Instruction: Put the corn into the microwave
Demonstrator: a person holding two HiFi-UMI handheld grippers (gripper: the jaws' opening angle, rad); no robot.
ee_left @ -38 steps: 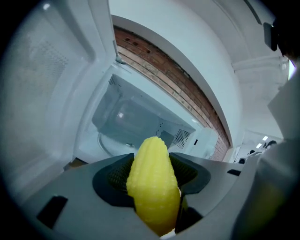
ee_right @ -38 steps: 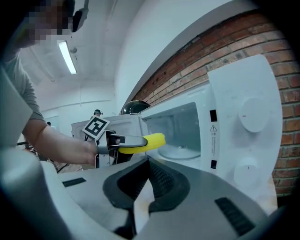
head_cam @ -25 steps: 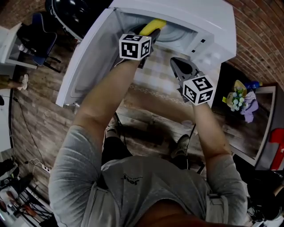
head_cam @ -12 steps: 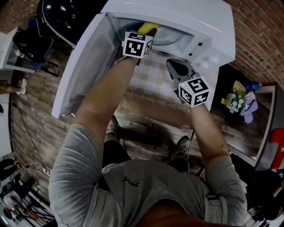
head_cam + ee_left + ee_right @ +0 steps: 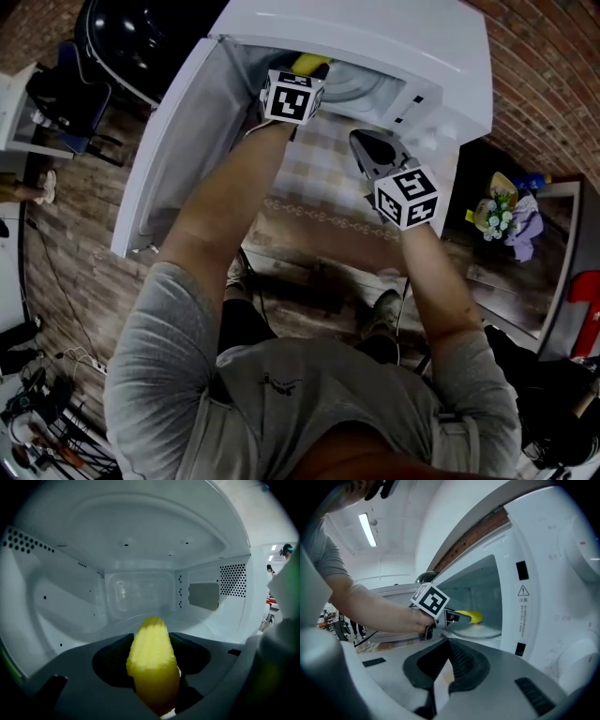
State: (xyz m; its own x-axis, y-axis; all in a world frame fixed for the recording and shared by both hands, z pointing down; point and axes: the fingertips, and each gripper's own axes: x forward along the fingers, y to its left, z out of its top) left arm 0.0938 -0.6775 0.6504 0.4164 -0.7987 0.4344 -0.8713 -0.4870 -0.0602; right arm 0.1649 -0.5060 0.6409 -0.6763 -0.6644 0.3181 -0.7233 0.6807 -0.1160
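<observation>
The yellow corn cob (image 5: 152, 663) sticks out forward between the jaws of my left gripper (image 5: 154, 667), which is shut on it. This gripper reaches into the white microwave (image 5: 375, 37), whose cavity (image 5: 136, 592) fills the left gripper view. In the right gripper view the corn (image 5: 471, 616) hangs just above the glass turntable (image 5: 480, 631), held by the left gripper (image 5: 457, 616). The microwave door (image 5: 178, 141) stands swung open at the left. My right gripper (image 5: 370, 145) is shut with nothing in it, hovering outside the opening by the control panel; its jaws (image 5: 449, 667) meet at the tips.
A checked cloth (image 5: 328, 159) covers the surface under the microwave. A dark side table with a bunch of flowers (image 5: 502, 211) stands at the right by the brick wall. A black round object (image 5: 141, 37) sits at the upper left. Cables lie on the wooden floor at the lower left.
My left gripper has carried the corn deeper into the microwave and lower, so less of the cob shows in the head view. The right gripper has stayed almost still.
</observation>
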